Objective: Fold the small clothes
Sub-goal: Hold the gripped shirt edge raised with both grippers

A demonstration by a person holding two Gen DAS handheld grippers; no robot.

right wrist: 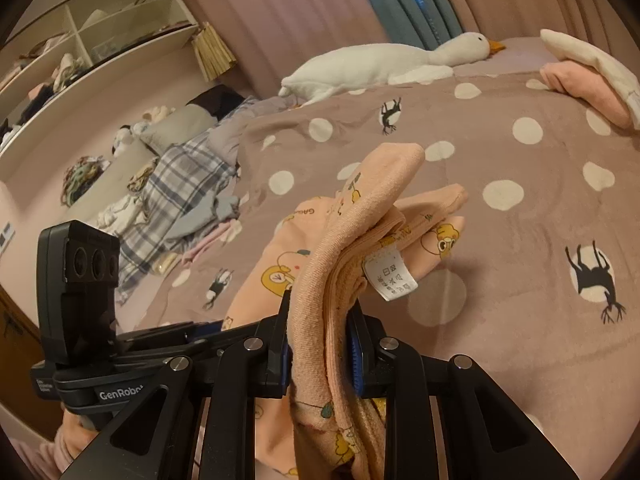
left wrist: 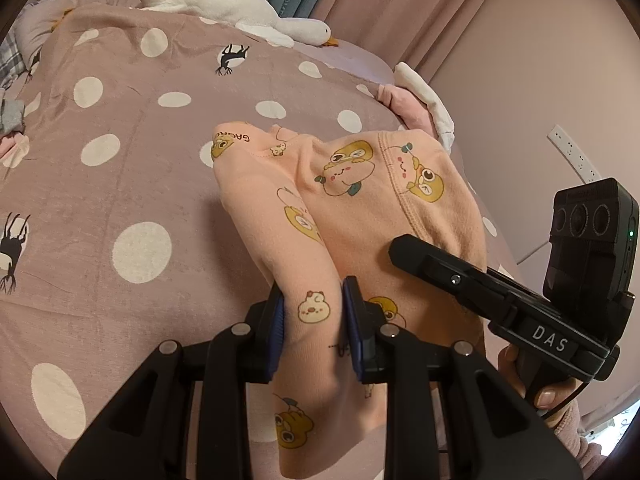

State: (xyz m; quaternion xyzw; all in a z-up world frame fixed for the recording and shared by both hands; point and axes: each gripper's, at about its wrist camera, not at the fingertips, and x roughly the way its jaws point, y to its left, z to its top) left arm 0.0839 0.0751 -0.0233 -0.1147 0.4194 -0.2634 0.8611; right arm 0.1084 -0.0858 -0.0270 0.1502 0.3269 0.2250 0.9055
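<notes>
The garment (left wrist: 360, 200) is clamped by both the left gripper (left wrist: 314, 320) and the right gripper (right wrist: 320, 344); the bunched layers at lower centre could be released unevenly, spoiling the fold.

We hold our left gripper (left wrist: 314, 320) and right gripper (right wrist: 320, 344) side by side, each with jaws clamped on a fold of the peach garment (left wrist: 360, 208).

Bed (left wrist: 120, 184) under mauve polka-dot cover with deer motifs. White goose plush (right wrist: 384, 64) along far edge. Pink curtains (right wrist: 280, 12) behind, teal panel (right wrist: 404, 0) between. Open cream shelving (right wrist: 92, 40) on wall, cluttered. Power strip (left wrist: 572, 152) on pink wall. Warm, dim light.
</notes>
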